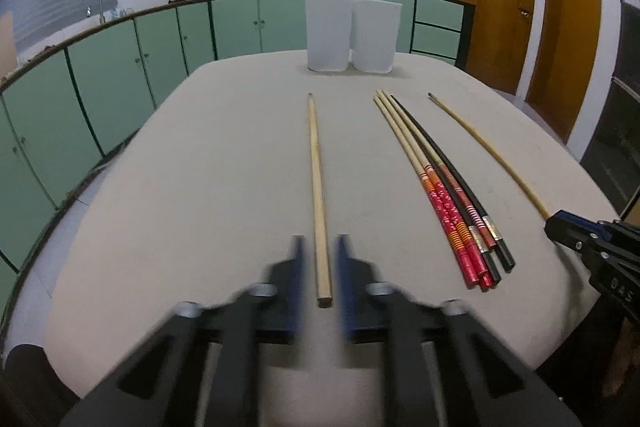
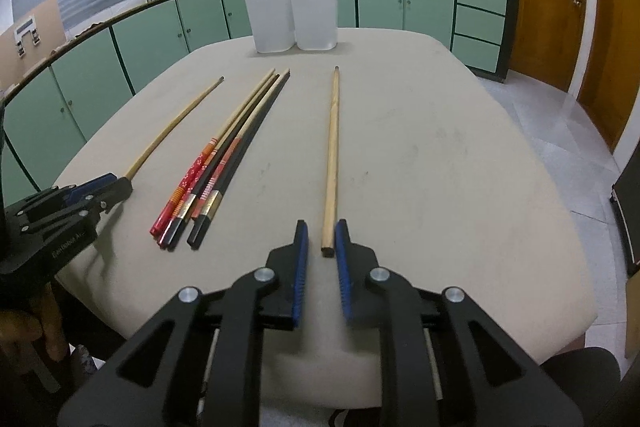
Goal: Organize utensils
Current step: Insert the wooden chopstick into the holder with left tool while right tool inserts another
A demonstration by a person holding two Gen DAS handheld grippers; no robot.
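A plain wooden chopstick (image 1: 318, 187) lies lengthwise on the beige table (image 1: 192, 195). Its near end sits between the blurred blue pads of my left gripper (image 1: 320, 243), with a gap on both sides. A second plain chopstick (image 2: 332, 155) has its near end between the fingers of my right gripper (image 2: 320, 227). It rests against the right pad and stands apart from the left one. Between the two lies a bundle of red-patterned and black chopsticks (image 1: 452, 195) (image 2: 224, 163). Two white tubs (image 1: 348, 35) (image 2: 292, 17) stand side by side at the table's far edge.
The right gripper (image 1: 560, 223) shows at the left wrist view's right edge, and the left gripper (image 2: 116, 187) at the other view's left edge. Green kitchen cabinets (image 1: 120, 79) run behind the table. Wooden doors (image 1: 496, 7) stand at the right. A hand (image 2: 24, 331) is at lower left.
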